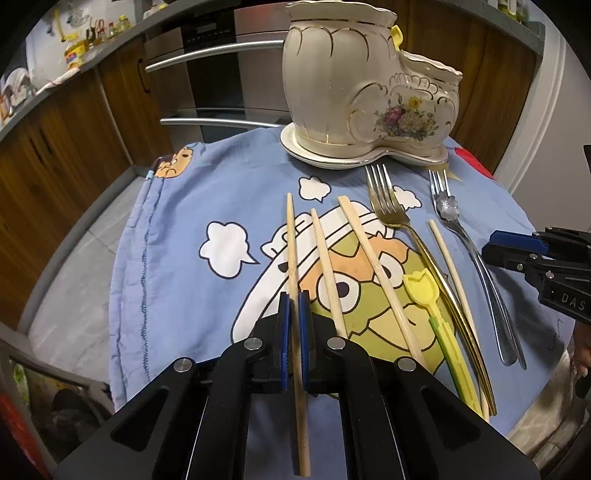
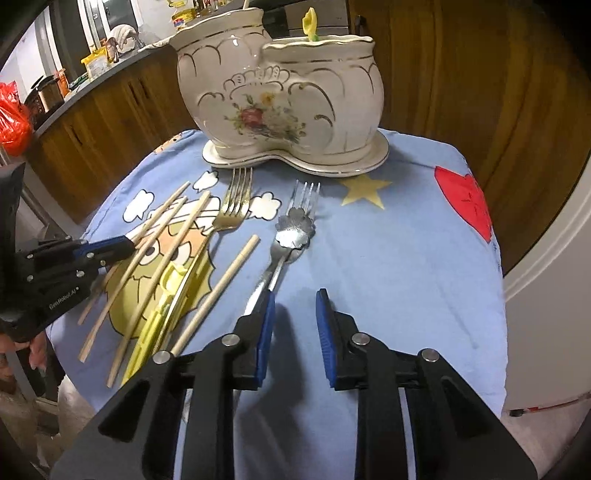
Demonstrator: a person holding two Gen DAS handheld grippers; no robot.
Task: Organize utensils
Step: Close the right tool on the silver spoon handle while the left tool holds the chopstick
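My left gripper (image 1: 294,299) is shut on a wooden chopstick (image 1: 291,236) that lies at the left of the row on the blue cartoon cloth (image 1: 177,280). To its right lie more chopsticks (image 1: 328,273), a yellow plastic utensil (image 1: 424,291), a gold fork (image 1: 388,206) and a silver fork with a flower-shaped spoon (image 1: 445,206). My right gripper (image 2: 295,295) stands open over bare cloth. The silver handles (image 2: 273,266) run just beside its left finger (image 2: 267,314). The cream two-part ceramic holder (image 2: 280,96) stands behind, with a yellow utensil (image 2: 309,18) in it.
The cloth-covered round table drops off on all sides (image 2: 495,258). Wooden cabinets (image 1: 55,155) and an oven with metal handles (image 1: 214,55) stand behind. A counter with jars and a red bag (image 2: 11,122) is at the left. A person's hand (image 2: 33,350) holds the left tool.
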